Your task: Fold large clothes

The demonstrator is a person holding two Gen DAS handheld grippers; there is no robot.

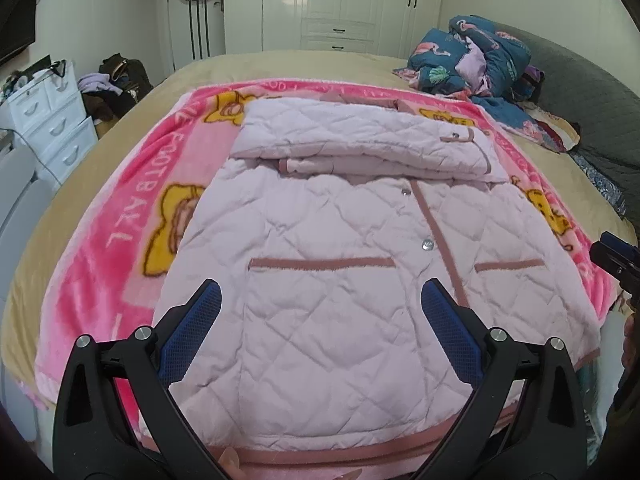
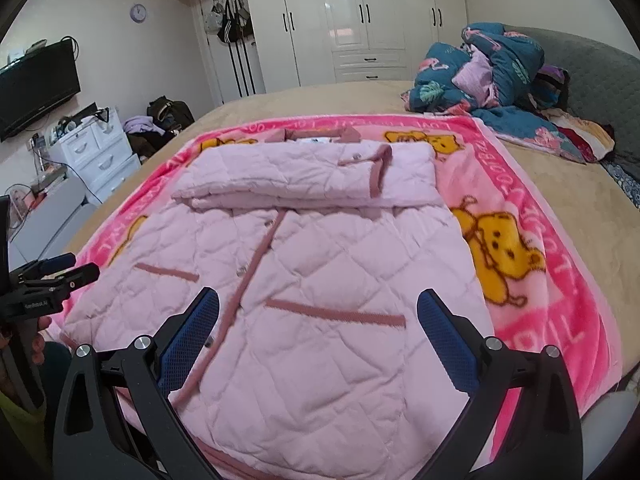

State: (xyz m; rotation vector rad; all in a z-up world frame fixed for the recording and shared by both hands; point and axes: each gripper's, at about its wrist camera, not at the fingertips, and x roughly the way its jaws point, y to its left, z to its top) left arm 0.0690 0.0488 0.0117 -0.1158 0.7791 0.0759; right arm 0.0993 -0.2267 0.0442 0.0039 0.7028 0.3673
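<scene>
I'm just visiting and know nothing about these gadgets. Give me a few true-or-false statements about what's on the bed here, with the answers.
1. The pale pink quilted jacket lies on a pink cartoon-bear blanket. True.
2. Both sleeves lie spread out sideways. False: the sleeves are folded across the chest.
3. The left gripper clamps the hem. False: it is open, holding nothing.
4. The right gripper is open too. True.
5. A crumpled teal flowered quilt sits at the far right of the bed. True.
6. The white wardrobe doors stand open. False: they are closed.
</scene>
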